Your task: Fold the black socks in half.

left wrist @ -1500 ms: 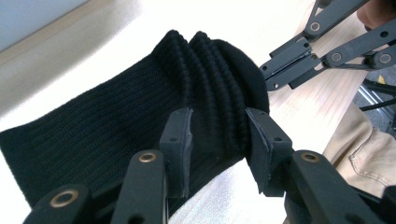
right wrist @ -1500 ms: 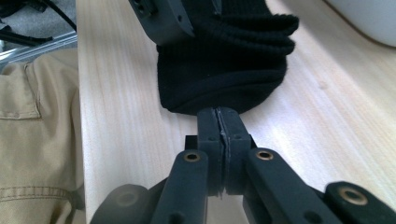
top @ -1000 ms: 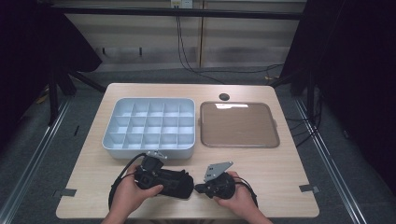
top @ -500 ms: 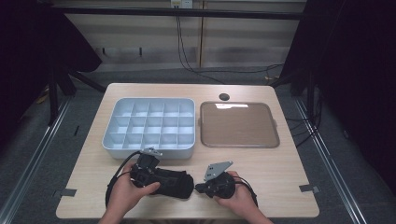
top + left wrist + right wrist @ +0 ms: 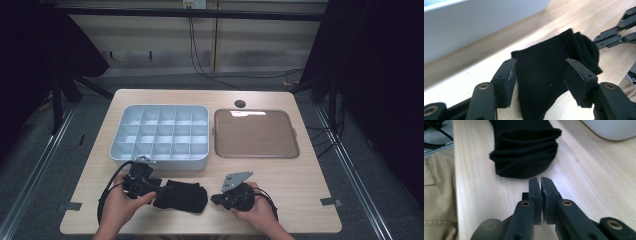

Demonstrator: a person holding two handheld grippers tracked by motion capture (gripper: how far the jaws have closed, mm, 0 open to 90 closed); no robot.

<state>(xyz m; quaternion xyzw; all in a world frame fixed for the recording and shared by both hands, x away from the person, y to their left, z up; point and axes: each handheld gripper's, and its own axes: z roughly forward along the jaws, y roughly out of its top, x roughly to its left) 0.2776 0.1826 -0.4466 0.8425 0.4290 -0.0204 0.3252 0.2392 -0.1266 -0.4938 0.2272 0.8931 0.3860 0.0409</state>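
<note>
Left tool spread wide astride ribbed black knit sock; right tool pressed together, empty, just short of sock's folded cuff.

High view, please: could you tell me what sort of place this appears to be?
Probably a lab recording station, not a home: a wooden table on grey floor, dark curtains at both sides, cables along the back wall, and hand-held grippers.

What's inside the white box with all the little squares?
Nothing shows inside the compartment box: from the high view its little squares look bare and pale. The front row sits partly behind the near wall, so something tiny there could be covered.
</note>
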